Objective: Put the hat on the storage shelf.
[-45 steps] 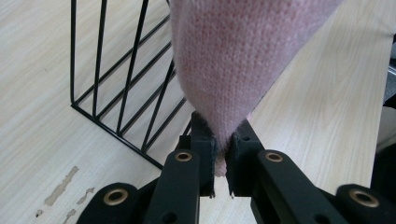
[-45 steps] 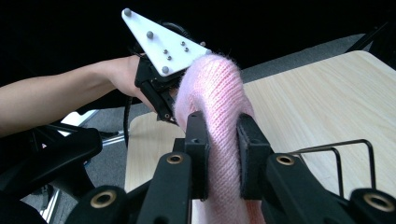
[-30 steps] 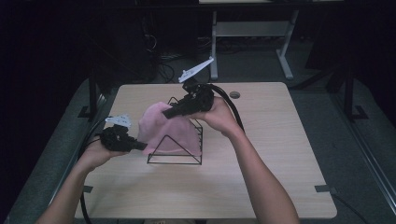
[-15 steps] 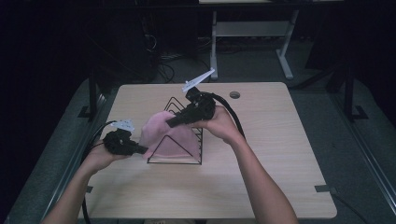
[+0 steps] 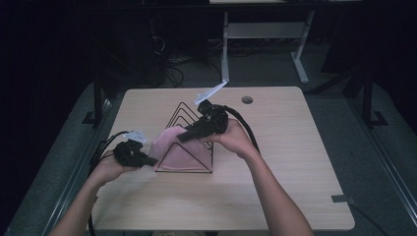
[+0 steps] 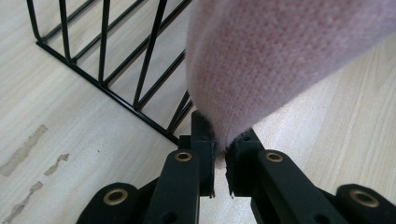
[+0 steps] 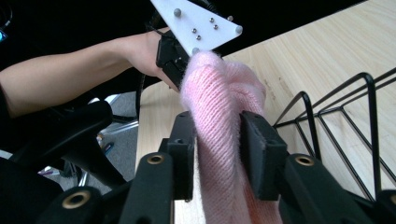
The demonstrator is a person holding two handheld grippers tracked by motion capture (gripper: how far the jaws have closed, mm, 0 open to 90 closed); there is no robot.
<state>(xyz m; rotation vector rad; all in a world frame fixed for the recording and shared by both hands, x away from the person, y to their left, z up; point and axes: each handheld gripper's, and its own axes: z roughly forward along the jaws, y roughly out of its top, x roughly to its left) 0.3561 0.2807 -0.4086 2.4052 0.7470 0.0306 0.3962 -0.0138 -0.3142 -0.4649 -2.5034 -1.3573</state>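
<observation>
Both tongs, left (image 6: pixel 219 158) and right (image 7: pixel 217 140), clamp the pink knit cloth (image 5: pixel 172 147); risk: fabric snagging on wire rack (image 5: pixel 189 115) at 12 o'clock.

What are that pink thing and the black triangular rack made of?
The pink cloth looks like soft knitted wool or acrylic: fine knit loops and fuzz show. The rack seems to be thin metal wire, coated smooth black. It stands on a table with a pale wood-grain top, possibly laminate.
</observation>
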